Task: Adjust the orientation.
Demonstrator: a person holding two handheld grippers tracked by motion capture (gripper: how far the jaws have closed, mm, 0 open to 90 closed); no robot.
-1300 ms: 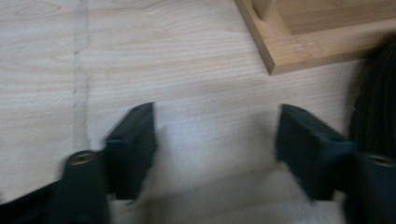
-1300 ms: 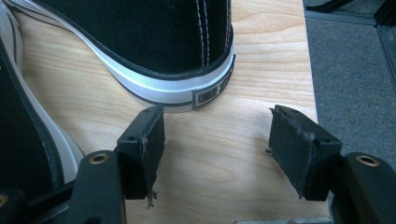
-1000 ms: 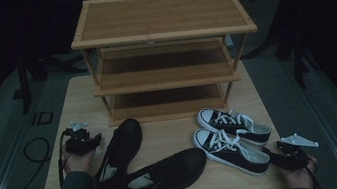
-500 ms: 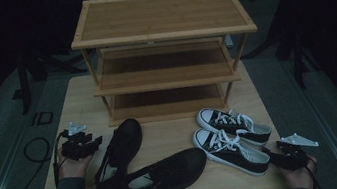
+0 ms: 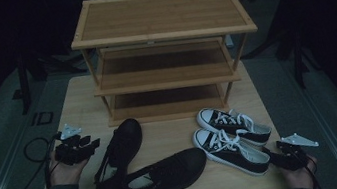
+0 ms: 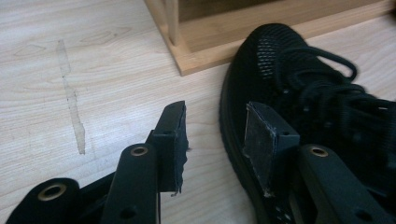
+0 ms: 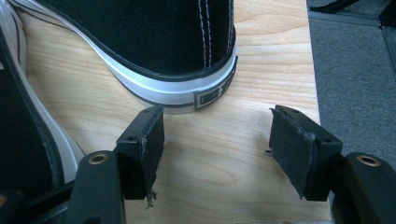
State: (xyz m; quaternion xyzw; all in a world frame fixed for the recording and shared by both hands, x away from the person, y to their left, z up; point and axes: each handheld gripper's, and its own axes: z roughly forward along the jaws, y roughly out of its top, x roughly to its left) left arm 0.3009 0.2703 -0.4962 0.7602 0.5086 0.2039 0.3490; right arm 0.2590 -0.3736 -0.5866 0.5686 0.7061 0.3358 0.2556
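Worktop (image 5: 173, 137) of pale wood sat mid-frame in the high view, with a three-tier wooden shoe rack (image 5: 161, 22) standing on its far half. I noted four shoes in front of the rack. One black lace-up shoe (image 5: 118, 157) lay lower left of centre, toe toward the rack's bottom shelf; a second black shoe (image 5: 166, 175) lay across its heel end, toe pointing right. Two black-and-white sneakers (image 5: 233, 138) lay side by side at lower right, toes up and to the left.

My left tool (image 5: 77, 149) hovered at the lower left of the high view, just beside the upright black shoe and apart from it, a cable (image 5: 33, 150) trailing off the worktop edge. In the left gripper view the left tool (image 6: 215, 135) stood about half open, its jaws having just been closing; bare wood showed between the pads, and the right-hand pad overlapped the shoe's sole edge, though I could not tell whether it touched. Nothing was gripped. The rack's corner post and base (image 6: 196, 51) showed at upper centre.

My right tool (image 5: 289, 153) rested at the lower right corner of the worktop, behind the nearer sneaker's heel. In the right gripper view the right tool (image 7: 217, 140) gaped wide with only wood between the pads; the sneaker's heel (image 7: 196, 88) sat just beyond the left-hand pad, apart from it.
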